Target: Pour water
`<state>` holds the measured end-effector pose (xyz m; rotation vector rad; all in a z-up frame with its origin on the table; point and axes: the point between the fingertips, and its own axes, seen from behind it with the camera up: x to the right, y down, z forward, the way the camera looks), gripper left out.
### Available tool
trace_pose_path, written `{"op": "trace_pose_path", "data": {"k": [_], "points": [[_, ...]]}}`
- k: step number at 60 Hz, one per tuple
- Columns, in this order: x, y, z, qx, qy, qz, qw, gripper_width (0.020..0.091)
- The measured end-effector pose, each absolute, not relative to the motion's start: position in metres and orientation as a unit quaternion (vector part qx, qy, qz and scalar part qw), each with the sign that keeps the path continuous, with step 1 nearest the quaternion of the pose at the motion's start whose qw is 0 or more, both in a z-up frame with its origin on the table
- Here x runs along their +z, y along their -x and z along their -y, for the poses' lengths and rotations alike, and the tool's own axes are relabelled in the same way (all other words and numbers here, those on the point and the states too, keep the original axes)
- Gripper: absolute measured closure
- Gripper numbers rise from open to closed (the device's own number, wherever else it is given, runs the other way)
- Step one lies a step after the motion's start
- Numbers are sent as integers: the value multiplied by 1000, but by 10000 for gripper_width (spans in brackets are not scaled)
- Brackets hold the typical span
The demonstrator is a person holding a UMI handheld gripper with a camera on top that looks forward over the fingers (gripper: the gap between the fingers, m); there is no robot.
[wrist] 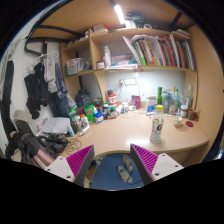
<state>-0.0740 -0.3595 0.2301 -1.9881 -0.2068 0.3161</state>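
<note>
My gripper (112,165) sits at the bottom centre, jaws spread apart with nothing between them. Beyond them, right of centre, a pale cup (156,129), possibly a glass, stands on the wooden worktop (125,135). Bottles (165,102) crowd behind; bookshelves (160,50) fill the upper right.

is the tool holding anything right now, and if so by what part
Nothing is held. The tool is open, its two pink-padded fingers spread with only empty space between them. The cup stands on the desk, well beyond them.
</note>
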Motion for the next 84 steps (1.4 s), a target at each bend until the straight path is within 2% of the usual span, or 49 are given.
{"op": "trace_pose_path", "data": {"k": [8, 23, 33, 42, 48, 60, 66, 81, 83, 84], "points": [[217, 71, 371, 121, 836, 87, 529, 267], [213, 59, 364, 104, 832, 81, 538, 274], [209, 16, 335, 84, 829, 60, 549, 272], [201, -42, 279, 58, 817, 41, 572, 269], [178, -74, 230, 35, 810, 50, 583, 271], [107, -99, 118, 38, 805, 62, 589, 267], [81, -97, 72, 48, 803, 82, 589, 270], [58, -97, -4, 67, 790, 82, 603, 276], [56, -96, -12, 69, 788, 85, 606, 287], [55, -96, -16, 71, 788, 87, 606, 346]]}}
